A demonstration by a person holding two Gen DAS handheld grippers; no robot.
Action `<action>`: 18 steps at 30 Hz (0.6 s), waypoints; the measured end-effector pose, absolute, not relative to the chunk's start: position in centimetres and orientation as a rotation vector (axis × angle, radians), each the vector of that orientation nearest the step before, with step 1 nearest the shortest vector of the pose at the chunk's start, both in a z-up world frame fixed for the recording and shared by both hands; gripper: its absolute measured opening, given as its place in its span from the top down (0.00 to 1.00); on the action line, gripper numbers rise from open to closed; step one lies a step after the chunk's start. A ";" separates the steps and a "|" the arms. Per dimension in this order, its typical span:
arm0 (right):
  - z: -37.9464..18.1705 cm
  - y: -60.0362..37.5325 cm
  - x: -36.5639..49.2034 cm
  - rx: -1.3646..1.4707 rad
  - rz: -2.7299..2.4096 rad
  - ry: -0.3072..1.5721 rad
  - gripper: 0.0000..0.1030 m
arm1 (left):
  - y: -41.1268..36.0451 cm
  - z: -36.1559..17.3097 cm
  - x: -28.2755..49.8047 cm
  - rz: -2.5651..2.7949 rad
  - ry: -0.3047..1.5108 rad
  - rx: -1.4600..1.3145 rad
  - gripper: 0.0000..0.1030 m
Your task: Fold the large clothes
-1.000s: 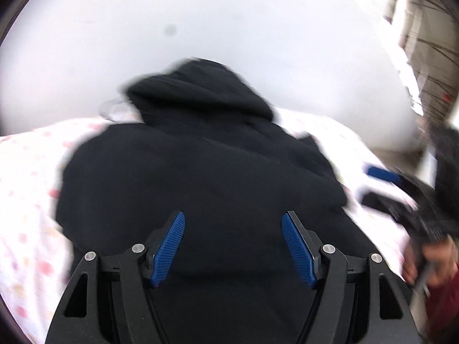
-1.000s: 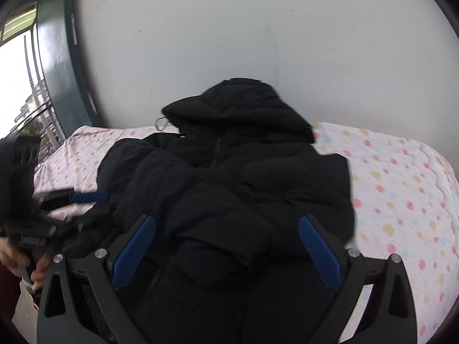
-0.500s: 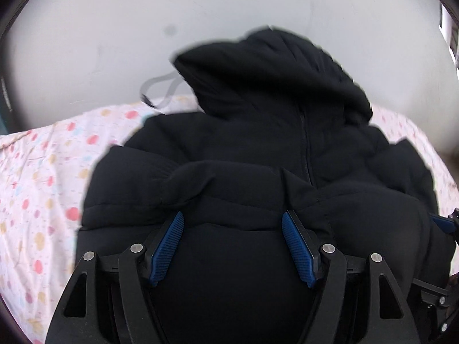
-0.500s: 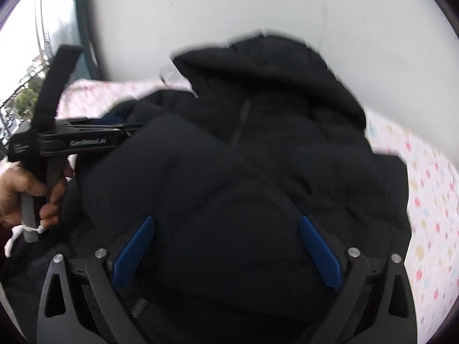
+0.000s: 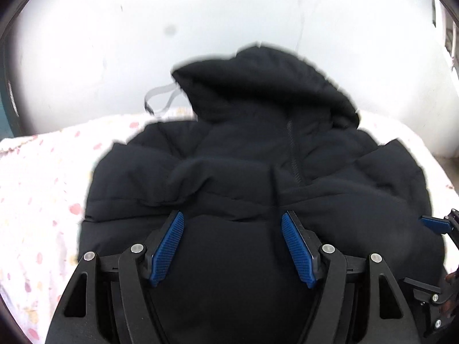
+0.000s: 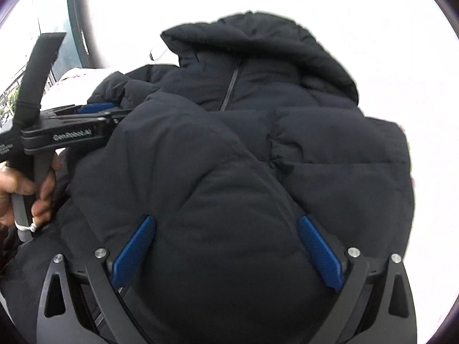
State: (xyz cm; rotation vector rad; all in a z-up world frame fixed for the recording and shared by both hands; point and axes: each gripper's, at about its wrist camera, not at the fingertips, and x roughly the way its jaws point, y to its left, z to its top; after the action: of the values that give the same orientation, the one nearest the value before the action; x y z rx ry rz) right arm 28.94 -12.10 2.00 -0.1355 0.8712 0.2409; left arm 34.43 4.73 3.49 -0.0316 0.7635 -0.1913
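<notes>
A black puffer jacket (image 5: pixel 252 189) with a hood (image 5: pixel 266 86) lies on a bed, on a white sheet with pink dots (image 5: pixel 43 189). The hood is at the far edge of the bed and leans against the white wall (image 5: pixel 200 20). The zipper (image 5: pixel 292 154) runs down the middle of the chest and is closed as far as it shows. A sleeve or side part is folded over the front, so thick padded folds cross the body of the jacket. A thin grey loop (image 5: pixel 160 97) sticks out beside the hood on its left side, between the jacket and the wall.

The left hand-held gripper (image 5: pixel 232 246) is low over the near part of the jacket; its blue pads (image 5: pixel 167 248) stand wide apart and nothing is between them, only the black cloth below. In the right wrist view the same tool (image 6: pixel 71 132) appears at the left side of the jacket, held by a bare hand (image 6: pixel 25 189); on its black body the white writing "GenRobot.AI" can be read. Smaller writing is further left but too blurred to read.

The right hand-held gripper (image 6: pixel 226 246) is also spread wide, and a padded bulge of the jacket fills the space between its blue pads (image 6: pixel 321 253); I cannot tell if they touch it. A dark window frame (image 6: pixel 74 20) stands at the left, beyond the bed.
</notes>
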 end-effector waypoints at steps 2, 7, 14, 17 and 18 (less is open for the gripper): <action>3.2 -12.2 27.7 -0.152 0.238 0.830 0.02 | 4.1 4.5 33.3 -0.231 0.740 -0.029 0.33; 4.5 -13.8 26.4 -0.149 0.191 0.789 0.02 | 0.2 3.6 32.2 -0.314 0.768 0.044 0.33; 0.4 -15.8 28.2 -0.134 0.121 0.903 0.02 | -1.8 -0.9 33.5 -0.316 0.851 0.015 0.33; -1.2 -16.1 28.8 -0.114 0.120 0.935 0.02 | -1.2 -1.1 33.9 -0.324 0.870 -0.031 0.33; -1.4 -16.0 28.8 -0.118 0.122 0.938 0.02 | -1.0 -0.7 33.7 -0.326 0.862 -0.039 0.33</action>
State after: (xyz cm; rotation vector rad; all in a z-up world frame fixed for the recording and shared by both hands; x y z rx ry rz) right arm 28.81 -15.97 -1.39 -0.1178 0.9384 0.1222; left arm 33.71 -1.03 -0.73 -0.0391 0.8622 -0.3258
